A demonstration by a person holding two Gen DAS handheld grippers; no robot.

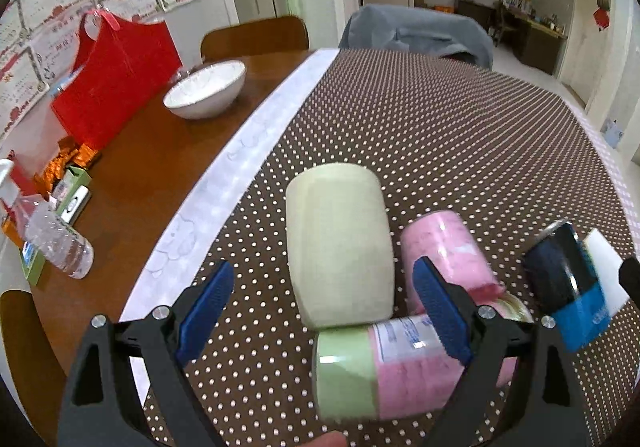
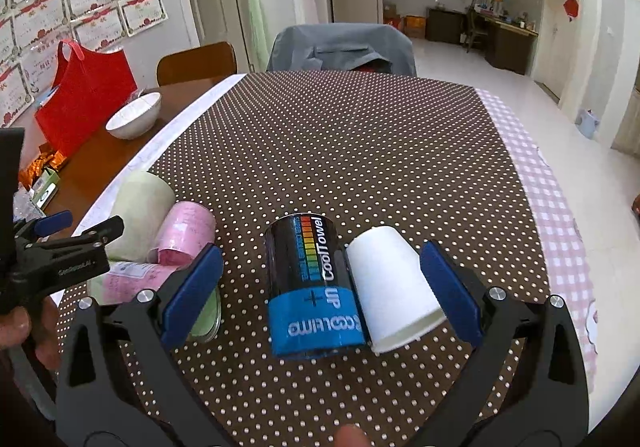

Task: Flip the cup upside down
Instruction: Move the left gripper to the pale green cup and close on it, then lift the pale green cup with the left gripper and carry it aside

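A pale green cup (image 1: 340, 247) stands upside down on the dotted brown tablecloth (image 1: 420, 135), between and just ahead of the fingers of my open, empty left gripper (image 1: 324, 307); it also shows in the right wrist view (image 2: 140, 215). A white paper cup (image 2: 394, 287) stands upside down on the dotted brown tablecloth (image 2: 340, 151), beside a black and blue CoolTowel can (image 2: 314, 287). Both lie between the fingers of my open, empty right gripper (image 2: 320, 287). The left gripper (image 2: 60, 247) appears at the left edge of the right wrist view.
A pink cylinder (image 1: 444, 247) stands right of the green cup, and a pink and green bottle (image 1: 400, 371) lies in front. On the bare wooden table (image 1: 132, 151) to the left are a white bowl (image 1: 206, 89), a red bag (image 1: 116, 79) and a water bottle (image 1: 58, 243).
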